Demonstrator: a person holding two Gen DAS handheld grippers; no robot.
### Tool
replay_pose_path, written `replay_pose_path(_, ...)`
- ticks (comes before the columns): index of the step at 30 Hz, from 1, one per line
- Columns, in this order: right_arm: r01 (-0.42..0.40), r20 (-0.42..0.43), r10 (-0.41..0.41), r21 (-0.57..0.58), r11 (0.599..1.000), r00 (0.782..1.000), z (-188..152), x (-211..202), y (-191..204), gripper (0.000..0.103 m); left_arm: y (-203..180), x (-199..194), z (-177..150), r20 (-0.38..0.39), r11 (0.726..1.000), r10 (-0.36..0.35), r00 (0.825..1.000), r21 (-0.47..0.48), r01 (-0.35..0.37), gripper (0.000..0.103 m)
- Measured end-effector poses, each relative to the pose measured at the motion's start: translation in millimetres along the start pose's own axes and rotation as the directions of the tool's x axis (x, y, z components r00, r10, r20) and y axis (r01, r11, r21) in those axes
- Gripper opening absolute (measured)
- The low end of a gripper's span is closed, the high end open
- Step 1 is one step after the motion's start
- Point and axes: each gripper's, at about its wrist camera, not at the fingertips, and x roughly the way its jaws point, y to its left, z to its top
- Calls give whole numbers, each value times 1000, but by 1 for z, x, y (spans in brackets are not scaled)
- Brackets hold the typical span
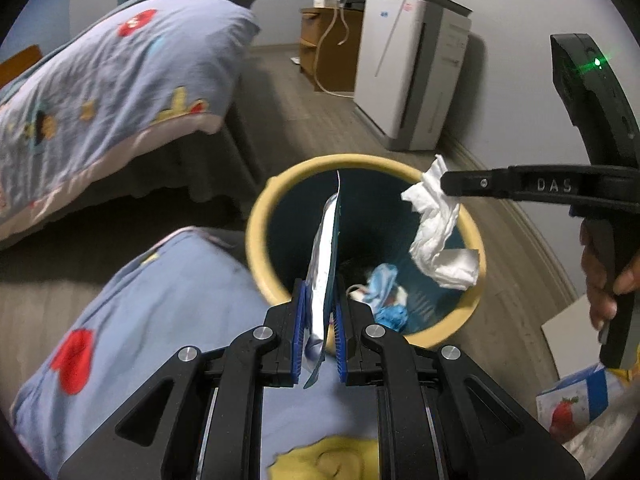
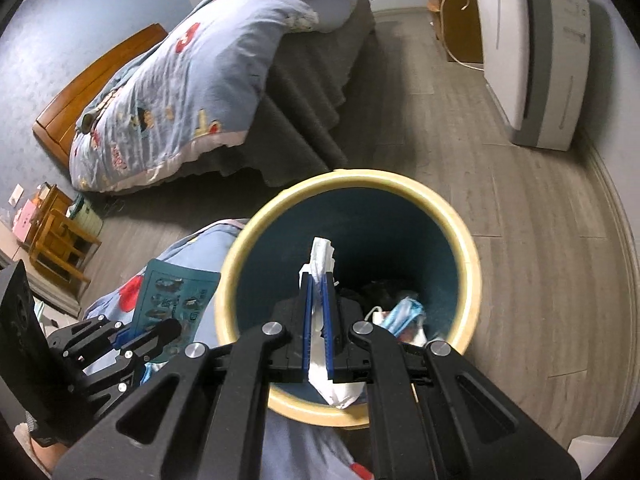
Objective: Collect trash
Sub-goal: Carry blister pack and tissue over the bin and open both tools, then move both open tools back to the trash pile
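Trash is held in both tongs above a yellow-rimmed bin (image 2: 348,184) with a dark blue inside. The left tongs (image 1: 320,312) are nearly closed on a flat foil wrapper (image 1: 325,240), silver on one face and teal on the other, which stands edge-on between the blue pads and reaches forward over the bin's mouth. The right tongs (image 2: 318,312) are clamped almost fully on a crumpled white tissue (image 2: 320,256); seen from the left wrist, the tissue (image 1: 436,224) hangs below the tips of the right tongs (image 1: 444,184), over the far right part of the rim. Below and ahead of both tongs, at the bottom of the bin, blue and white scraps (image 1: 386,292) are seen. A blue quilt (image 1: 132,320) with red patches lies under and to the left of the left tongs, touching the bin's near side. Beyond the bin, a bed (image 2: 200,92) is seen, and to the right a white appliance (image 1: 408,72) stands on the wooden floor (image 2: 520,240). A hand (image 1: 604,280) grips the handle of the right tongs.
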Motion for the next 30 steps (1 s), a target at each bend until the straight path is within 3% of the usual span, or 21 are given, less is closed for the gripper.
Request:
replay_pose_path(9, 26, 10, -26, -24, 999, 1000, -6, 1, -17, 5, -30, 26, 11, -5, 999, -32, 999, 41, 32, 18)
replay_pose_path(13, 31, 25, -31, -35, 999, 999, -6, -2, -19, 18, -28, 28, 12, 7, 999, -23, 1000, 35, 23, 23)
replay_pose_path(17, 32, 21, -31, -31, 999, 999, -5, -2, -19, 20, -24, 24, 10, 2, 999, -21, 1000, 30, 21, 24)
replay_pose_path(19, 32, 19, -31, -31, 999, 999, -5, -1, -16, 31, -22, 19, 7, -2, 999, -16, 1000, 34, 16, 25)
replay_pose_path(20, 30, 18, -29, -32, 999, 999, -5, 0, -14, 32, -19, 14, 4, -2, 999, -5, 1000, 41, 5, 25)
replay_pose_path(22, 23, 13, -22, -36, 999, 1000, -4, 1, -8, 39, -14, 5, 0, -1, 999, 15, 1000, 44, -15, 31)
replay_pose_path(26, 14, 15, -13, -60, 998, 1000, -2, 2, 12, 53, 3, -21, -10, 12, 998, 66, 998, 20, -66, 62)
replay_pose_path(27, 15, 17, -14, -69, 997, 1000, -2, 2, 19, 60, 8, -27, -11, 16, 997, 77, 997, 11, -77, 69)
replay_pose_path(30, 2, 22, 0, -89, 996, 1000, -2, 1, 37, 81, 25, -50, -19, 23, 994, 111, 994, -25, -111, 77)
